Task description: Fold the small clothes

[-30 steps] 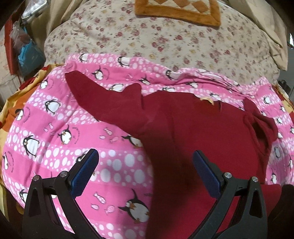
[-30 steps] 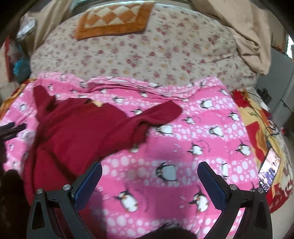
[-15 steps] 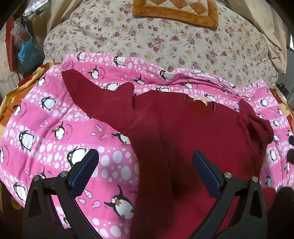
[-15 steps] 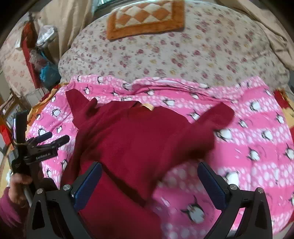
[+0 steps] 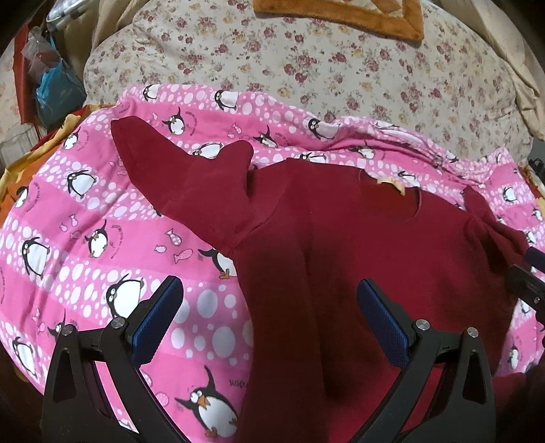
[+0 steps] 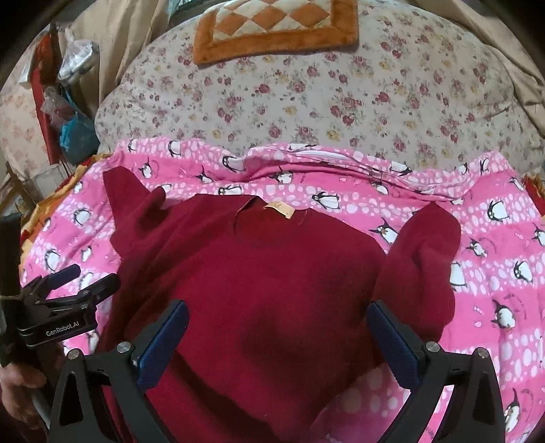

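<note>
A dark red long-sleeved sweater [image 5: 357, 245] [image 6: 265, 272] lies spread flat on a pink penguin-print blanket [image 5: 85, 211] [image 6: 494, 238], neck label facing up. Its left sleeve [image 5: 177, 184] stretches out to the far left and its right sleeve [image 6: 419, 259] lies bunched at the right. My left gripper [image 5: 269, 317] hovers open over the sweater's left side seam, holding nothing. My right gripper [image 6: 277, 337] hovers open above the sweater's chest, empty. In the right wrist view the left gripper [image 6: 68, 293] shows at the left edge, held by a hand [image 6: 17, 385].
A floral cream quilt [image 6: 323, 95] covers the bed beyond the blanket, with an orange checkered cushion [image 6: 276, 27] on it. Bags and clutter [image 6: 71, 112] stand at the far left. Beige fabric [image 5: 521, 85] piles at the far right.
The right gripper has swung left from the blanket's right side until it is centred over the sweater. The left gripper has drifted slightly nearer the sweater. Both stay open.
</note>
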{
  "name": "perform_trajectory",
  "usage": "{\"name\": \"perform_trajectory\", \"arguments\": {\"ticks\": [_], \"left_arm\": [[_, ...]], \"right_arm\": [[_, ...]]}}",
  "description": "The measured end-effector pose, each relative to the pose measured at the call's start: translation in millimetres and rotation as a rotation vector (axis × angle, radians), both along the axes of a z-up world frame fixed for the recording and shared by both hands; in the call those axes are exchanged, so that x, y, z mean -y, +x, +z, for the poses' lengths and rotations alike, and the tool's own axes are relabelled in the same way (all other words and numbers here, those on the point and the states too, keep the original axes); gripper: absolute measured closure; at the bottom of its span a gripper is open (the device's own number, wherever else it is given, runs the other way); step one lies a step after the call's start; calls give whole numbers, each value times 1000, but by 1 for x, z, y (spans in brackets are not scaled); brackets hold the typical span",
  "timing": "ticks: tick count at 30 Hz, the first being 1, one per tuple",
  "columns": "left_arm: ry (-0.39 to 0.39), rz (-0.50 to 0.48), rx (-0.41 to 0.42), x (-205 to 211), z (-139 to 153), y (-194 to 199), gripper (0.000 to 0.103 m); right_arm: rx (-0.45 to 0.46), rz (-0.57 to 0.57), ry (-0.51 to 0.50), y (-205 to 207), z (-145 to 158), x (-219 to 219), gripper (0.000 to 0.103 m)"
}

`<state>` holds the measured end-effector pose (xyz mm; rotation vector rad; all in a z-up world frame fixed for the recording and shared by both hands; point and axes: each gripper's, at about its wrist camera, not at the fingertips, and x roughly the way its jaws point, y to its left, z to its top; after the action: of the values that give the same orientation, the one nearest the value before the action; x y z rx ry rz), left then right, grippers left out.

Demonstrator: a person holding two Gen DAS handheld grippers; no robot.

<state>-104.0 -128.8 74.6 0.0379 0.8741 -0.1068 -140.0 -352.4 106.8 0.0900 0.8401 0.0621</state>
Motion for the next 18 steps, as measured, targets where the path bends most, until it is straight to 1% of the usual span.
{"name": "perform_trajectory", "arguments": {"ticks": [2,6,9,12,18], "left_arm": [[1,7,-1,0,-4,4,1],[-20,23,-16,-2,-11,12,1],[-13,25,-18,-2,-14,14,1],[-1,34,-9,-4,-15,15,1],[-11,54,22,-5,-18,14,1]], "right_arm": [[-8,-1,-8,5,-5,-1,0],[-26,-3,12,14,-15,-3,0],[-31,0,7,19,-20,-8,0],[-35,12,-5,23,-24,-15,0],[-28,27,-29,26,-32,-27,0]]}}
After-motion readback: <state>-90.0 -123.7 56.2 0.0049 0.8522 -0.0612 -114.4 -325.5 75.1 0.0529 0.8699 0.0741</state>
